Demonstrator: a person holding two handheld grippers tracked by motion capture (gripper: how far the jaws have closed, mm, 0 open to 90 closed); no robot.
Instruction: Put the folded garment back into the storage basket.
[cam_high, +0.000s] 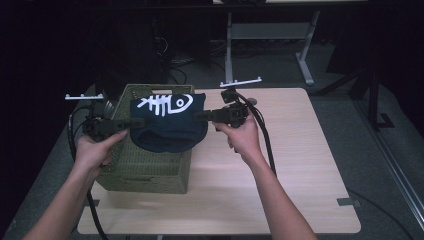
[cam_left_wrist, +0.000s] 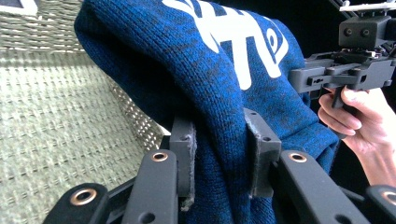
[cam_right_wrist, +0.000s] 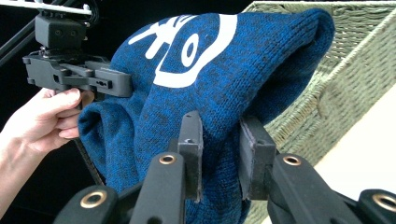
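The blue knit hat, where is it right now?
In the high view, the blue knit hat hangs above the green basket, held between left gripper and right gripper.

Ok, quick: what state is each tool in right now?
Left tool: closed on one side of the blue knit hat, above the green basket.
Right tool: closed on the hat's other side.

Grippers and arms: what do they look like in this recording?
Both the left gripper and right gripper are matte black, with flat padded jaws on linkage arms fixed by copper-coloured rivets. Each carries a white bar on top and trails black cable. The forearms are bare, with no sleeves or gloves.
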